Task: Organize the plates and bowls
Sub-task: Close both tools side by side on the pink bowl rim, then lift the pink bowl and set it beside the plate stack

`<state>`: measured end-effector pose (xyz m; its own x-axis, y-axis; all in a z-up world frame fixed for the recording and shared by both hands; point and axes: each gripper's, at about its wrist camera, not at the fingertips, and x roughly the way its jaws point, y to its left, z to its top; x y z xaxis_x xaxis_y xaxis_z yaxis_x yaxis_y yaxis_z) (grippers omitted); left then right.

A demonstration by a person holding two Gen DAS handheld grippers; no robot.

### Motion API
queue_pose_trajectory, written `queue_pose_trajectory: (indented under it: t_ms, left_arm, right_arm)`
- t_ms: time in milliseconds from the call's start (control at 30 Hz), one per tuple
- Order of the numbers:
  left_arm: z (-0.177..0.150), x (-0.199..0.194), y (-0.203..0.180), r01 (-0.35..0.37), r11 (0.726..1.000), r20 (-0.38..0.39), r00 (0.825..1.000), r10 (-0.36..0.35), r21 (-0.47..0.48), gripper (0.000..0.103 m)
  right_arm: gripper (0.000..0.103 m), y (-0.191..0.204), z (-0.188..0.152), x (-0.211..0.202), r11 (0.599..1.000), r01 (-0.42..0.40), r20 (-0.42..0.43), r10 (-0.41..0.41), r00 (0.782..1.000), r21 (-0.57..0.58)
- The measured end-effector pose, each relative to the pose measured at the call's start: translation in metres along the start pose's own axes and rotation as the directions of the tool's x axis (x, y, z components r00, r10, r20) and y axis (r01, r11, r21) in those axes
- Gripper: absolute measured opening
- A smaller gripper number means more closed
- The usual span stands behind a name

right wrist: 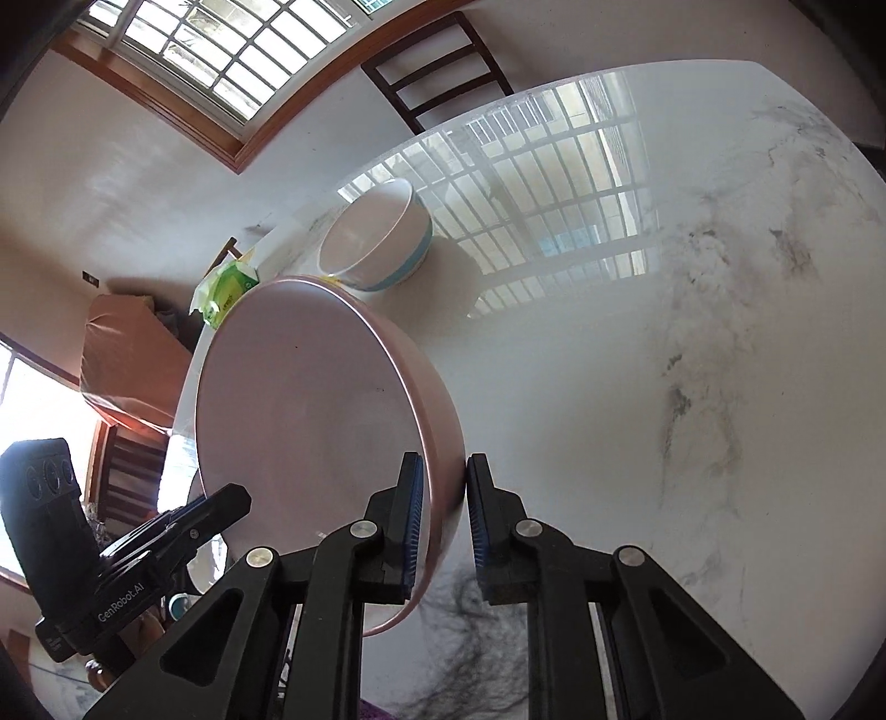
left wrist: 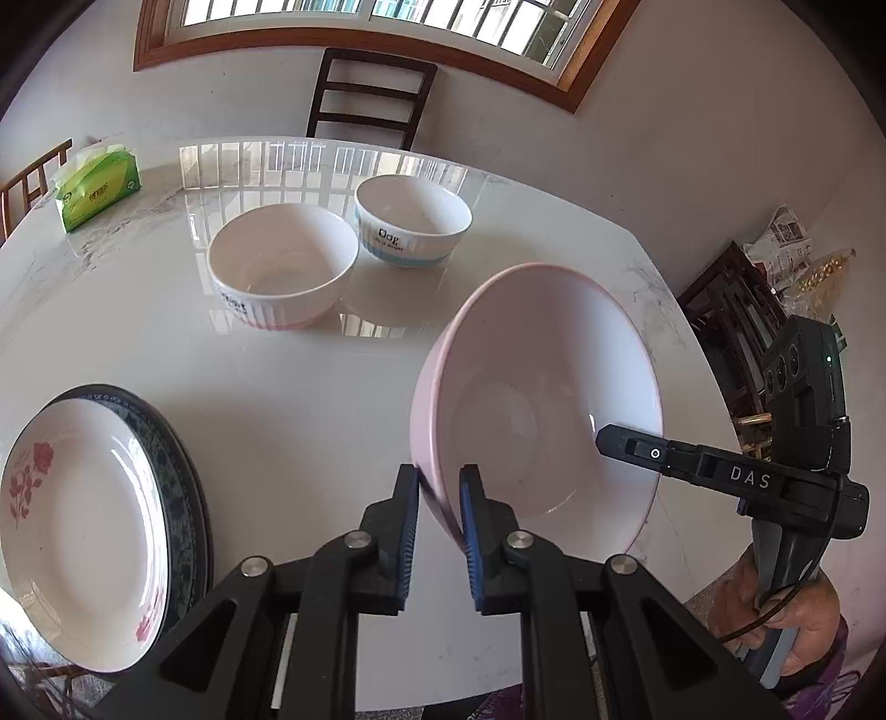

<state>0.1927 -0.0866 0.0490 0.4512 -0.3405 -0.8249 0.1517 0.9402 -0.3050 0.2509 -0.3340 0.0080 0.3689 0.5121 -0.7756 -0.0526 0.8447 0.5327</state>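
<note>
Holding: both tongs pinch the rim of the pink bowl (left wrist: 531,399), tilted clear of the surface (left wrist: 288,399)
Left tongs (left wrist: 439,487): clamped on the bowl's near rim
Right tongs (right wrist: 446,476): clamped on the opposite rim
Surface: glossy white marble, grey veins, window bars mirrored in it
Bowls: pink-based bowl (left wrist: 282,266) and blue-banded bowl (left wrist: 412,219) standing side by side, far side
Plates: rose plate (left wrist: 83,526) stacked on dark patterned plate (left wrist: 177,459), near left edge
Tissue pack (left wrist: 97,191): green, far left corner
Room: wood-framed window (left wrist: 360,33), dark chair (left wrist: 368,97) behind
</note>
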Motion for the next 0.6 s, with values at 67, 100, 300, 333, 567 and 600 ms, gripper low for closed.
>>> queue_pose_trajectory:
  t_ms: [67, 100, 300, 333, 567, 600]
  left_arm:
    - [-0.013, -0.004, 0.008, -0.001, 1.0, -0.024, 1.0, 0.001, -0.015, 0.015]
    - [-0.019, -0.005, 0.012, 0.004, 1.0, -0.036, 0.999, -0.005, -0.022, 0.015]
    - [-0.046, -0.007, 0.021, 0.0, 0.999, -0.08, 0.997, -0.003, -0.038, 0.015]
    - [-0.048, -0.007, 0.021, -0.002, 0.999, -0.083, 0.997, -0.001, -0.034, 0.015]
    - [-0.051, -0.008, 0.029, 0.002, 0.999, -0.085, 0.996, -0.005, -0.042, 0.015]
    - [-0.052, -0.007, 0.03, 0.001, 0.999, -0.088, 0.996, -0.005, -0.046, 0.015]
  right_arm:
    - [0.016, 0.008, -0.016, 0.003, 1.0, -0.005, -0.026, 0.005, 1.0, -0.009]
    - [0.016, 0.012, -0.023, 0.005, 1.0, -0.006, -0.036, 0.005, 0.999, -0.014]
    - [0.017, 0.02, -0.055, 0.013, 1.0, 0.003, -0.087, -0.006, 0.996, -0.029]
    - [0.017, 0.02, -0.058, 0.015, 1.0, 0.007, -0.095, -0.01, 0.995, -0.027]
    - [0.017, 0.025, -0.065, 0.013, 0.999, 0.019, -0.104, -0.022, 0.994, -0.033]
    - [0.017, 0.025, -0.066, 0.012, 0.999, 0.02, -0.105, -0.023, 0.994, -0.033]
